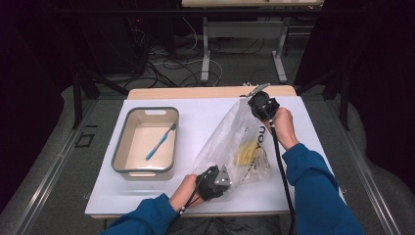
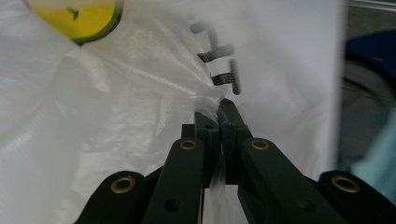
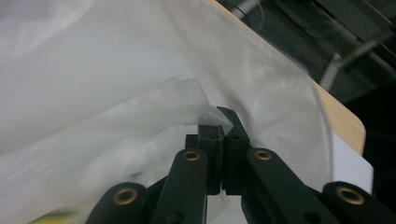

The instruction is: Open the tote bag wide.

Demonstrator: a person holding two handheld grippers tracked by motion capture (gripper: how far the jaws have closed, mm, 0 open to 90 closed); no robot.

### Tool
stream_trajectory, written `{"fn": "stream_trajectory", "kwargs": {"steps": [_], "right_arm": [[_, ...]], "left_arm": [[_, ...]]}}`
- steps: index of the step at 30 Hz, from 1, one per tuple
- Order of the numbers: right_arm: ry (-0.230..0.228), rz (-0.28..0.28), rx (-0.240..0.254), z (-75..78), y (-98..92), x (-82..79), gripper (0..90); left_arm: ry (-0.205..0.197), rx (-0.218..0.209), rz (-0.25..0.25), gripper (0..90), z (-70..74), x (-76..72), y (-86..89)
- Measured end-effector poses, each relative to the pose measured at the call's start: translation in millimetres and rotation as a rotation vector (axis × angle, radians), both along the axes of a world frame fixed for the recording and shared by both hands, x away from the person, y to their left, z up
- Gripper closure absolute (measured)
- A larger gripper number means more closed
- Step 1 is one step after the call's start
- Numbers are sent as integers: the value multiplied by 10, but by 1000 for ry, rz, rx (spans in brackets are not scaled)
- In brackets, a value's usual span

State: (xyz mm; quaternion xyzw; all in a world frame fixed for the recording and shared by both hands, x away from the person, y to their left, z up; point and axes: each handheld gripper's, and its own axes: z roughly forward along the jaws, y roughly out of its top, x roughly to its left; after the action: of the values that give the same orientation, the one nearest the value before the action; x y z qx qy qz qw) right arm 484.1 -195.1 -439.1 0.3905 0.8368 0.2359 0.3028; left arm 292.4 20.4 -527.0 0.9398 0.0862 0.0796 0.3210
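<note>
Bag: clear plastic bag (image 1: 234,142), right of centre in the high view, stretched between both tools over the desk (image 1: 195,115), something yellow inside.
Left tool (image 1: 219,180): low centre, jaws pinched tight on the bag's near corner.
Right tool (image 1: 258,98): upper right, raised, jaws clamped on the bag's far edge.
Bin (image 1: 145,142): left of centre, holding a blue toothbrush (image 1: 160,141).
</note>
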Motion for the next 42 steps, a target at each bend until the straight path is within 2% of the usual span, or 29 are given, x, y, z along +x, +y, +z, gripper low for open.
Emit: {"fn": "stream_trajectory", "kwargs": {"steps": [1, 2, 3, 4, 5, 6, 7, 8, 9, 10, 12, 13, 15, 16, 17, 18, 19, 20, 21, 22, 23, 24, 27, 29, 31, 36, 39, 41, 42], "right_arm": [[26, -45, -24, -67, -44, 55, 900], [92, -103, -38, -267, -189, 169, 900], [92, -103, -38, -267, -189, 169, 900], [137, -138, -39, -503, -351, 245, 900], [150, -163, -44, -619, -413, 264, 900], [175, -171, -45, -714, -473, 279, 900], [198, -185, -51, -798, -521, 288, 900], [212, -198, -56, -867, -563, 291, 900], [212, -198, -56, -867, -563, 291, 900], [238, -210, -63, -968, -628, 272, 900], [233, -212, -53, -1002, -678, 217, 900], [233, -212, -53, -1002, -678, 217, 900], [239, -202, -87, -988, -698, 110, 900], [272, -186, -76, -970, -712, 80, 900], [272, -186, -76, -970, -712, 80, 900], [298, -171, -60, -940, -713, 38, 900], [283, -135, -46, -862, -699, -52, 876], [283, -135, -46, -862, -699, -52, 876], [265, -103, -7, -733, -668, -141, 786], [265, -103, -7, -733, -668, -141, 786], [233, -57, 1, -623, -624, -216, 687], [233, -57, 1, -623, -624, -216, 687], [188, 5, 37, -496, -558, -317, 532], [186, 41, 51, -398, -523, -383, 462], [158, 81, 62, -300, -490, -441, 400], [74, 143, 70, -101, -360, -563, 282], [18, 189, 48, -25, -272, -580, 217], [37, 218, 22, -33, -183, -509, 170], [66, 232, -5, -65, -132, -450, 146]], "left_arm": [[10, 0, -8, 899, 20, -29, 46], [5, 1, 6, 899, 29, -43, 95], [-11, 10, 29, 899, 34, -25, 153], [-22, 33, 54, 898, 29, 18, 210], [-25, 48, 97, 898, 17, 75, 269], [-51, 67, 148, 898, -11, 130, 308], [-40, 81, 184, 898, -23, 198, 353], [-26, 75, 235, 898, -36, 268, 401], [-40, 91, 273, 898, -56, 322, 429], [-56, 113, 309, 897, -75, 367, 454], [-80, 143, 363, 895, -135, 434, 482], [-107, 186, 375, 895, -158, 450, 476], [-125, 197, 378, 877, -180, 462, 454], [-133, 200, 394, 828, -161, 460, 438], [-132, 187, 416, 828, -140, 456, 418], [-136, 188, 413, 770, -109, 432, 388], [-146, 175, 403, 681, -81, 399, 357], [-157, 150, 400, 681, -65, 371, 322], [-164, 150, 399, 551, -35, 348, 288], [-167, 136, 391, 551, -3, 328, 261], [-167, 120, 386, 472, 28, 317, 234], [-167, 116, 381, 472, 61, 313, 206], [-147, 68, 378, 385, 160, 325, 148], [-107, 32, 381, 356, 206, 355, 104], [-100, 23, 374, 333, 218, 389, 30], [-49, 25, 384, 316, 123, 549, -162], [-26, 31, 399, 314, 21, 658, -265], [-28, 48, 401, 309, -53, 721, -344], [-21, 59, 405, 308, -85, 742, -383]]}}
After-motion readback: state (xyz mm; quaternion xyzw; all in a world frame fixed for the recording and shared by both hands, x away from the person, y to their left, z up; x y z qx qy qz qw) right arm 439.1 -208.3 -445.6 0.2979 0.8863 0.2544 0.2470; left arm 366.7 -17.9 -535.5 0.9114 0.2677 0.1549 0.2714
